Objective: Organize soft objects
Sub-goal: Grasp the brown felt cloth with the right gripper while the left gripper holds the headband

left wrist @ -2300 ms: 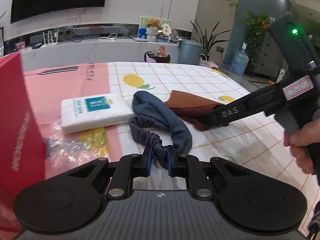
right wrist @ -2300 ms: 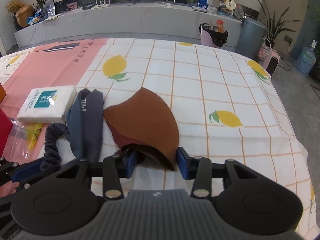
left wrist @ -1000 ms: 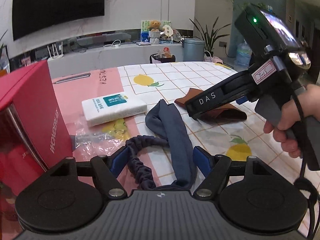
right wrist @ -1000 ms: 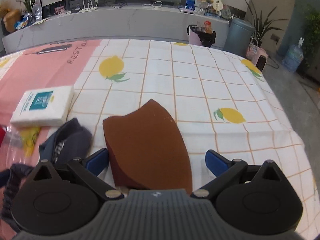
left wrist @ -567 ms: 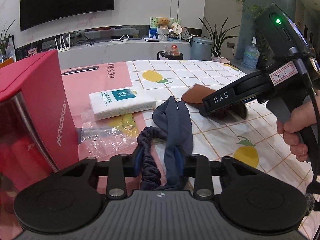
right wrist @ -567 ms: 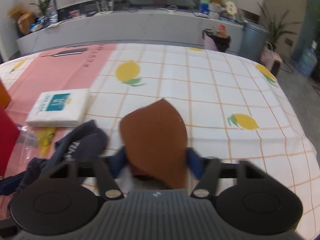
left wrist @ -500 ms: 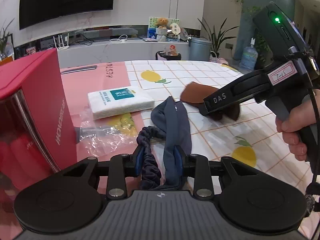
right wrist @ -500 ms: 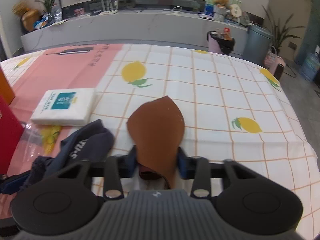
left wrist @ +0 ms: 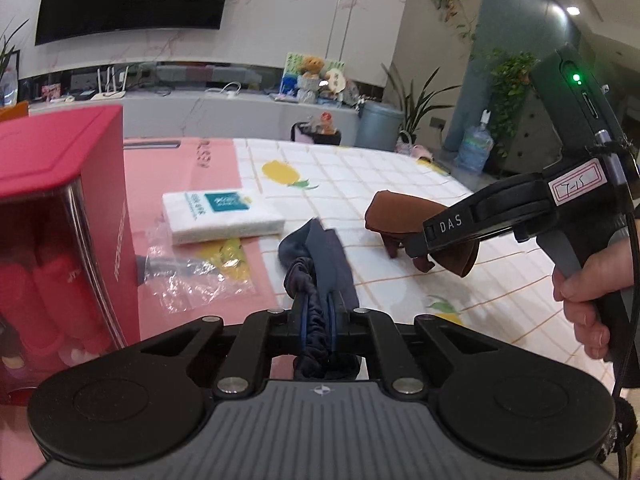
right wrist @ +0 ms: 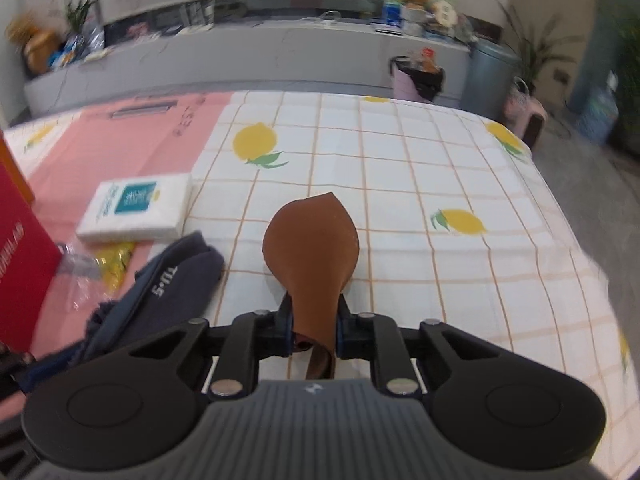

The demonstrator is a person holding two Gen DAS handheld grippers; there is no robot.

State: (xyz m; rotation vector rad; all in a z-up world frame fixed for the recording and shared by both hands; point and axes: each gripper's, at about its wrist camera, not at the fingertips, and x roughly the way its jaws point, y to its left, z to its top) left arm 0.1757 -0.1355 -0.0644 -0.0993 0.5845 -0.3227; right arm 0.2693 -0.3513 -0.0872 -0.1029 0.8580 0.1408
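A dark blue headband (left wrist: 328,252) lies on the lemon-print tablecloth, running away from my left gripper (left wrist: 318,314). The left jaws are closing, and their pads pinch the gathered elastic end of the headband. A brown cloth piece (right wrist: 312,240) sticks out forward from my right gripper (right wrist: 314,330), which is shut on its near end. In the left wrist view the brown cloth piece (left wrist: 400,212) hangs a little above the table in the right gripper (left wrist: 420,256). The headband (right wrist: 176,276) shows at the lower left of the right wrist view.
A tall red box (left wrist: 60,200) stands close on the left. A white tissue pack (left wrist: 220,216) and a crumpled clear plastic bag (left wrist: 192,276) lie between the box and the headband. A person's hand (left wrist: 588,292) holds the right gripper's handle. The tablecloth (right wrist: 460,160) drops off at right.
Both grippers went from wide open to closed, the left on the headband's gathered end and the right on the brown cloth. The brown cloth has folded narrower and lifted slightly.
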